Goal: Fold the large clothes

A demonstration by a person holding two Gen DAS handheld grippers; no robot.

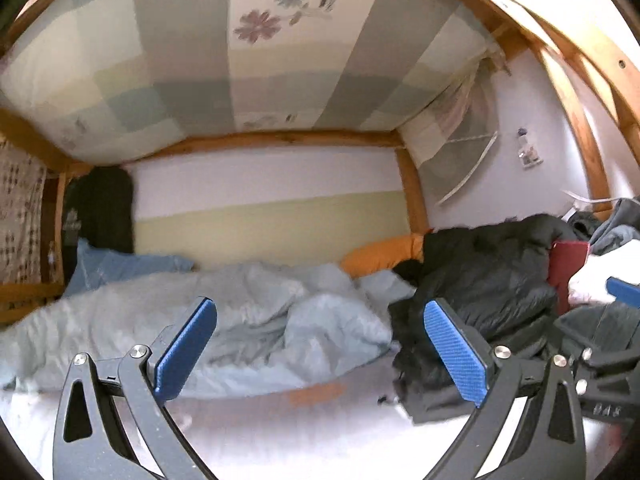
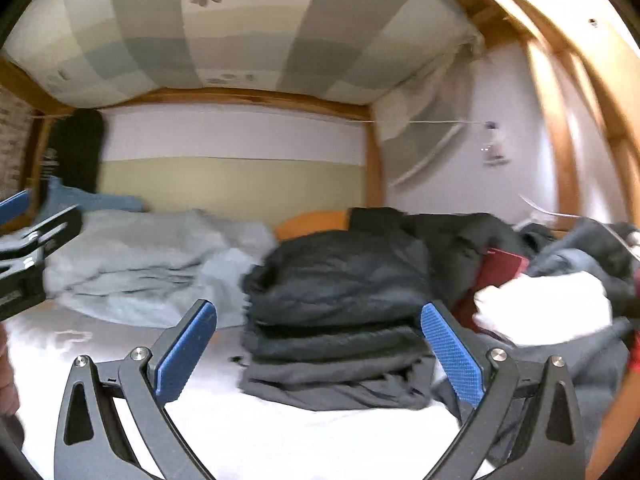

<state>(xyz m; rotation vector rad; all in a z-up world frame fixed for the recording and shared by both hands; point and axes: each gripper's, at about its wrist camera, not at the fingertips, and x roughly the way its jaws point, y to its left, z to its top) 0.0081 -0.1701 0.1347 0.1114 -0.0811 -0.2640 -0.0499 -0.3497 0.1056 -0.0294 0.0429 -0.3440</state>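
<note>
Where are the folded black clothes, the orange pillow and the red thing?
folded black clothes (image 2: 336,320), right wrist view, front of the stack.
orange pillow (image 1: 380,258), left wrist view, its top.
red thing (image 2: 500,272), right wrist view, its flat face.

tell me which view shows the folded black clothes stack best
The right wrist view: the black clothes stack sits centred between the open right gripper fingers, its folded layers visible. The left wrist view shows it off to the right, partly behind a finger, layers less distinct.

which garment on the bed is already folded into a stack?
The black jacket: it lies in flat stacked layers in front of the right hand-held gripper. The white garment and grey clothes to its right are crumpled in a heap.
</note>
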